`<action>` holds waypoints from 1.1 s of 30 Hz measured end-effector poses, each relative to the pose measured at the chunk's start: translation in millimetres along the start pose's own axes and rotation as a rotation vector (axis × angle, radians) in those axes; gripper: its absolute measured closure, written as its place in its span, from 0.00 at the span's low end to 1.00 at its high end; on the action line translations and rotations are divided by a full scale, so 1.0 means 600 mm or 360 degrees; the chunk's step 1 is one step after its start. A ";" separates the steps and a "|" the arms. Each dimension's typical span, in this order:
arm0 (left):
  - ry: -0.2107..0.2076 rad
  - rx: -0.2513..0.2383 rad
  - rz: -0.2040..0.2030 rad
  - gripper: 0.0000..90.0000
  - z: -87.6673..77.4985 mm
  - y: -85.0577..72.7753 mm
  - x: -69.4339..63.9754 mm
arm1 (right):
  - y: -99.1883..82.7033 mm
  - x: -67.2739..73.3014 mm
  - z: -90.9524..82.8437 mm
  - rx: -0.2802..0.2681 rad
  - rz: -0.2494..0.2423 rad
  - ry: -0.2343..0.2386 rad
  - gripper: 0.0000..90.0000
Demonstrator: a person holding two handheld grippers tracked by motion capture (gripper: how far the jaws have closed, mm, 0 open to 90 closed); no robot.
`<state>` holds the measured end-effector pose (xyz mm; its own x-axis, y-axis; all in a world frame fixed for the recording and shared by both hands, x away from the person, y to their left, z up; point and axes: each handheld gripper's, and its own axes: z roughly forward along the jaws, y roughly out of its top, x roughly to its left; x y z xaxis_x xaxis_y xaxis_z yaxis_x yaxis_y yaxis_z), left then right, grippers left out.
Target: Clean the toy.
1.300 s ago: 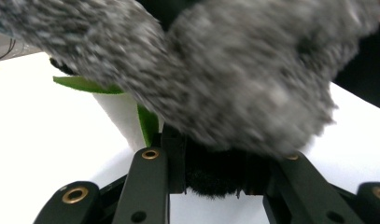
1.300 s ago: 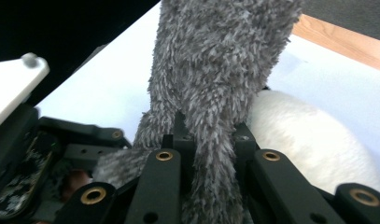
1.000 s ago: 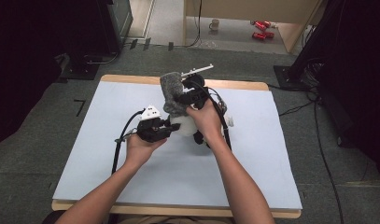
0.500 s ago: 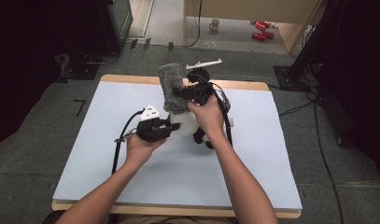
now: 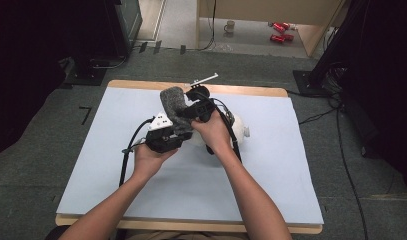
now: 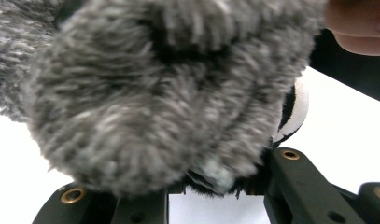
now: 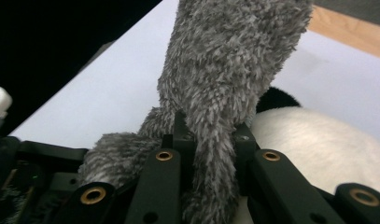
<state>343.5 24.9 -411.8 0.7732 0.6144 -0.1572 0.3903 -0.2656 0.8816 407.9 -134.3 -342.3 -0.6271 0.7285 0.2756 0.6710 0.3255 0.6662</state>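
I have both grippers on a grey fuzzy sock (image 5: 172,102), which stands up above the middle of the table (image 5: 91,165), just left of a black-and-white plush panda (image 5: 236,127) lying on the pale blue surface.

My right gripper (image 5: 193,111) is clamped tight on the sock: in the right gripper view its jaws pinch a narrow fold of the grey fabric (image 7: 225,93), with the panda's white body (image 7: 318,140) just beyond on the right. My left gripper (image 5: 166,137) sits nearer and to the left, its jaws partly closed around the lower bulk of the sock (image 6: 155,93); the fuzz spills over them in the left gripper view, so I judge it a grip on the sock, though the pads themselves are hidden.

Compared with a second ago, my right hand has drawn back toward me and a little to the left, bringing the upright part of the sock closer over the left gripper. The left hand has kept its place.

I read this as stretching or opening the sock between the two grips, probably to dress the panda. The sock is held at two points but not yet around the toy.
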 end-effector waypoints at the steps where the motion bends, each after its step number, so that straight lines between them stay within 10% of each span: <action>1: 0.0000 -0.0001 0.0001 0.77 -0.001 0.000 0.000 | 0.001 -0.001 0.000 -0.0007 -0.0015 -0.0018 0.88; 9: -0.0024 0.0004 -0.0028 0.77 -0.006 -0.008 0.006 | 0.006 -0.022 -0.005 -0.0093 0.0045 -0.0037 0.87; 17: -0.0054 0.0038 -0.0121 0.76 -0.013 -0.022 0.025 | 0.009 -0.066 -0.041 -0.0227 0.0158 -0.0212 0.87; 33: -0.0076 0.0049 -0.0191 0.75 -0.018 -0.040 0.081 | -0.038 -0.111 -0.130 -0.0374 0.0251 -0.0093 0.87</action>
<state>366.2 69.5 -435.7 0.7426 0.6072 -0.2825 0.4961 -0.2154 0.8411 403.4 -237.2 -321.8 -0.4938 0.7949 0.3525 0.6439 0.0619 0.7626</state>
